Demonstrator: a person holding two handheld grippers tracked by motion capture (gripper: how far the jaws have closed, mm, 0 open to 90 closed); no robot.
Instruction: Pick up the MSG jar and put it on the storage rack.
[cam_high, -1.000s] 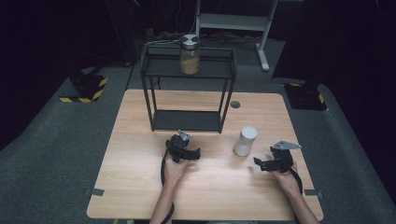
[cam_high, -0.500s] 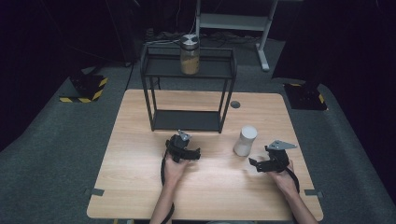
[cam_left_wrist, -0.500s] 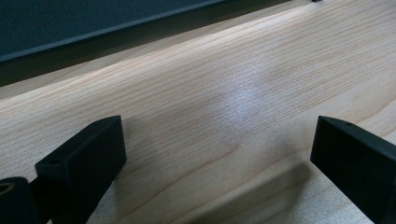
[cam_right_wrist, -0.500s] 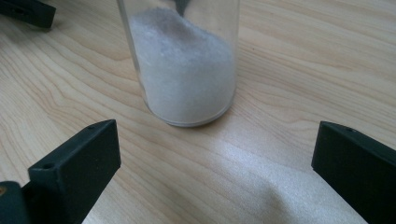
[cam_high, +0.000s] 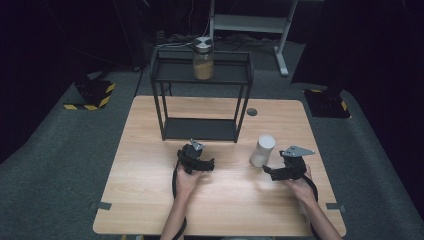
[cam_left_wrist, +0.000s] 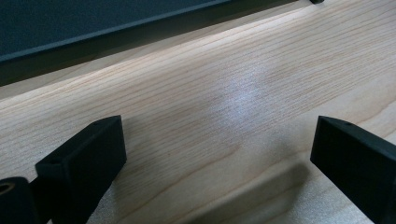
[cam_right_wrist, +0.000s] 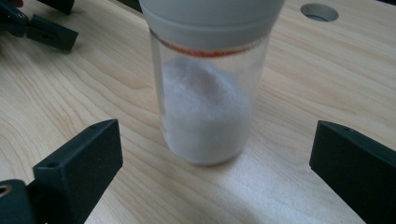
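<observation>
The right gripper (cam_right_wrist: 212, 172), jaws spread wide, lines up on the white jar (cam_right_wrist: 208, 93); next, advance and close round it.

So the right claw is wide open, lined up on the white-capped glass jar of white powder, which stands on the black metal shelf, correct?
Not quite. The white-capped glass jar of white powder stands on the light wooden table, as the high view shows. The right claw is indeed wide open, lined up on it.

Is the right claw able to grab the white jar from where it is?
Probably yes. The right claw is open and faces the jar, which stands upright just ahead of its jaws, with bare table on both sides and nothing between.
</observation>
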